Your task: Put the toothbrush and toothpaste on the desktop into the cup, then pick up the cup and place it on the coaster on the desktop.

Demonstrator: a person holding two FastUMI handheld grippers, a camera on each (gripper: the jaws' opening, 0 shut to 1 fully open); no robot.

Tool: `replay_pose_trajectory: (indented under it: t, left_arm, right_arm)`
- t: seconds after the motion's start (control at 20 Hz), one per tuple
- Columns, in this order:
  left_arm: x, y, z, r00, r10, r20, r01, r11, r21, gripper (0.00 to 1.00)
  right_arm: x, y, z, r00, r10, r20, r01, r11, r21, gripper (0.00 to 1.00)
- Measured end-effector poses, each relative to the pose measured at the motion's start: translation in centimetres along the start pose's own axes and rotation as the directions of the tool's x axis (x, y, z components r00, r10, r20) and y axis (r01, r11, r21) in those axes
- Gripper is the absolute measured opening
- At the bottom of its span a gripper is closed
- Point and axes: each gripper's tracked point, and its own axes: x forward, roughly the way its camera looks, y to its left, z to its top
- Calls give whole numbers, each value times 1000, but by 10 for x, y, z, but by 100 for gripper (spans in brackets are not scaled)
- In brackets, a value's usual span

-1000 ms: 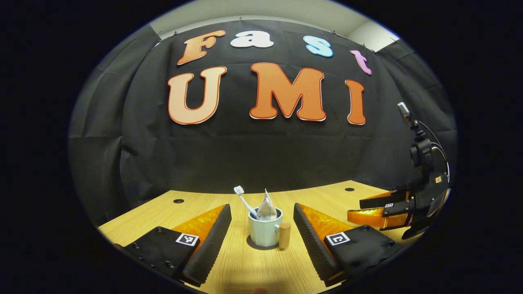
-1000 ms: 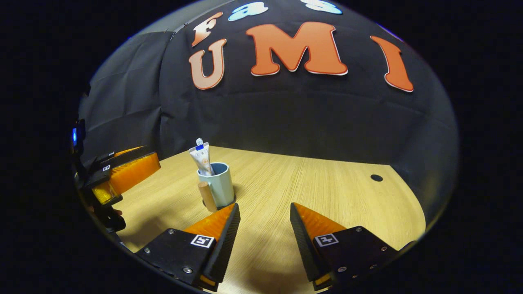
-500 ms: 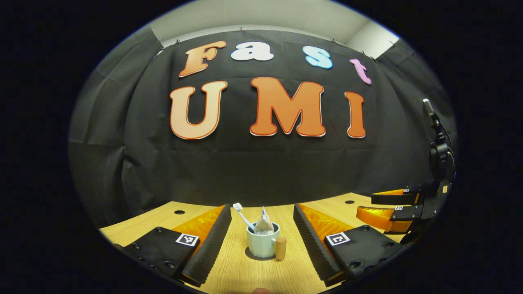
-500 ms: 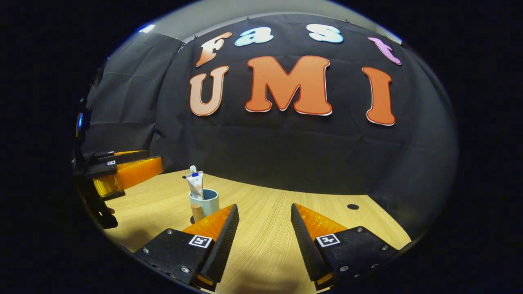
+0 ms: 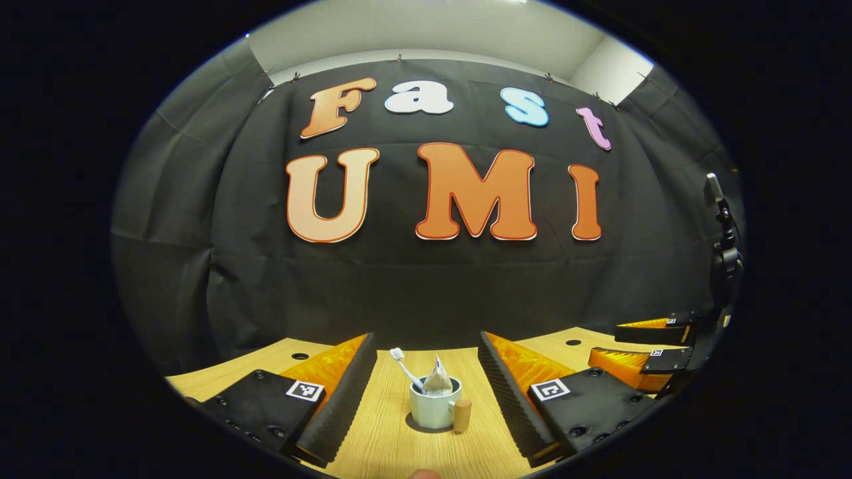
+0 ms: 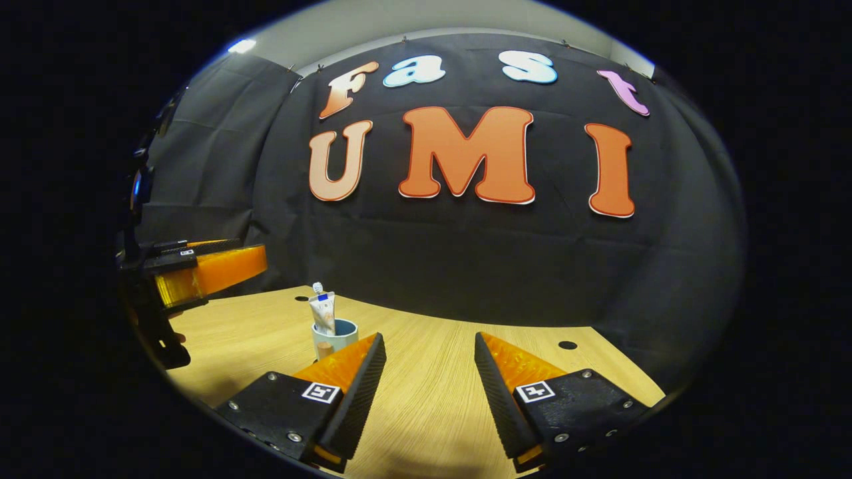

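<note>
A pale green cup (image 5: 431, 410) with a wooden handle (image 5: 461, 415) stands upright on a dark coaster (image 5: 426, 429) on the wooden desk (image 5: 379, 439). A white toothbrush (image 5: 403, 362) and a toothpaste tube (image 5: 437, 382) stick out of it. My left gripper (image 5: 426, 336) is open, and the cup stands apart from its fingers, a little way ahead of them. My right gripper (image 6: 428, 336) is open and holds nothing. The cup (image 6: 339, 332) with the toothpaste tube (image 6: 323, 313) stands to its front left, partly behind its left finger. Each view also shows the other gripper: the right gripper (image 5: 649, 346) and the left gripper (image 6: 246, 251).
The black cloth wall closes the desk at the back. Small round cable holes sit near the desk's far corners, one hole (image 5: 300, 356) at the left and one hole (image 6: 568, 345) at the right. Bare wood (image 6: 432, 399) lies between and ahead of the right fingers.
Both grippers have drawn back from the cup and tilted upward, so the cup looks smaller and lower in both views. The cup has stayed in place on the coaster. Both stay open.
</note>
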Motion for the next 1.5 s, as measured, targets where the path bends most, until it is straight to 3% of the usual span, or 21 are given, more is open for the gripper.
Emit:
replay_pose_trajectory:
  t: [0.4,0.95,1.05,1.3,1.5]
  left_arm:
    - [-16,-2,9,1000,14,-23,-14,1000,13,98]
    - [-74,-6,35,999,32,4,-32,999,14,98]
    - [-76,-5,42,999,44,24,-45,999,31,97]
    - [-62,4,34,998,56,-7,-57,996,-75,98]
    - [-49,18,34,999,48,-11,-48,998,-38,97]
  right_arm:
    - [-23,1,16,1000,-22,19,22,1000,6,81]
    - [-80,10,39,997,-39,72,39,999,-2,83]
    - [-82,10,40,996,-37,79,38,999,0,83]
    - [-82,5,42,993,-79,92,81,996,-24,83]
    - [-74,1,35,993,-77,86,74,996,41,83]
